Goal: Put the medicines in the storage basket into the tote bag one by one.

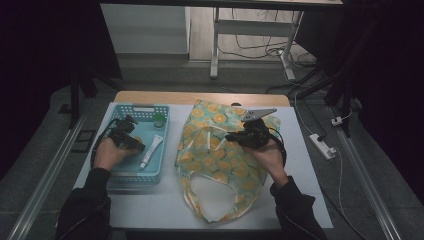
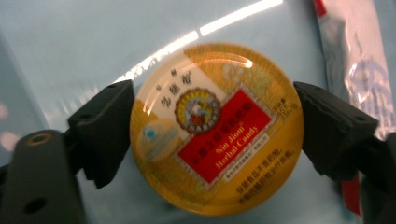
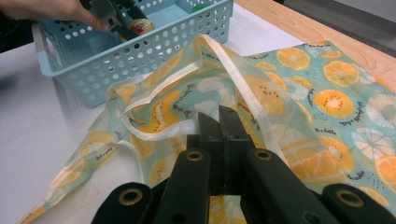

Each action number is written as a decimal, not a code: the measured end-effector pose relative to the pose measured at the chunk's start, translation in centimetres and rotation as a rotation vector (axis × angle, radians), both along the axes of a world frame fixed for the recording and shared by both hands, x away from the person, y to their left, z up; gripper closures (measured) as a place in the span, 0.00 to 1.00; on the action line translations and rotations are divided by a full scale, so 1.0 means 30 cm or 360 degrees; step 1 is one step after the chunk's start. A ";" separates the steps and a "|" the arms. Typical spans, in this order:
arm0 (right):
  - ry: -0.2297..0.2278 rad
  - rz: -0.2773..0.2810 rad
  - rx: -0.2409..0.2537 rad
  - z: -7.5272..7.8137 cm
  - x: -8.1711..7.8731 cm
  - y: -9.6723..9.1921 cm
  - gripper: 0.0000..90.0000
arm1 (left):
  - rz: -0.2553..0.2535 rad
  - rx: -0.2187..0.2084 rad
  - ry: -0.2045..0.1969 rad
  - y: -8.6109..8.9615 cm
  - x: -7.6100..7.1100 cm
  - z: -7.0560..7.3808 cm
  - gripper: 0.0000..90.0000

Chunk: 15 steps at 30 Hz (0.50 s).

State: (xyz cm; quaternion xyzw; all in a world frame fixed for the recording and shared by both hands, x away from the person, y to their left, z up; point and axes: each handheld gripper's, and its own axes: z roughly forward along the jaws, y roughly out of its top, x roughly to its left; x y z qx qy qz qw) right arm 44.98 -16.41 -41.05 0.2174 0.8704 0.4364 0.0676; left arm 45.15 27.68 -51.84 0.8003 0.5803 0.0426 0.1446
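White counter [image 1: 300, 165] underneath both sets of jaws. Largest upon it: orange-slice print bag [image 1: 220, 170], spread flat beneath the right gripper [image 3: 219, 122]. Jaws there clenched tight on a fold by the pale handle, lifting the cloth just ahead of the tips, probably to hold the mouth open for loading. Next in size: blue perforated basket [image 1: 150, 175], surrounding the left gripper [image 1: 134, 145], which reaches down inside. White tube [image 1: 151, 151] lying on the basket floor just beyond those jaws. Green-capped bottle [image 1: 159, 119] farther off, in the far corner. Smallest: round yellow candy tin [image 2: 217, 128], label up, flat on the basket floor squarely between the left jaws. Pads seemingly pressed on opposite edges, gripping it across its width, though blur leaves that contact a little uncertain. Tin not yet lifted.
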 end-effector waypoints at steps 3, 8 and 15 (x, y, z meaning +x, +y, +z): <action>0.0000 -0.0001 0.0000 0.000 -0.001 0.001 1.00 | 0.0003 -0.0001 0.0032 -0.004 0.000 0.002 0.22; -0.0005 -0.0006 0.0006 0.001 0.002 -0.003 1.00 | 0.0014 0.0001 0.0048 -0.006 0.001 0.007 0.22; -0.0002 -0.0016 0.0018 0.000 0.004 -0.007 1.00 | -0.0030 -0.0040 -0.0063 -0.010 -0.017 0.043 0.22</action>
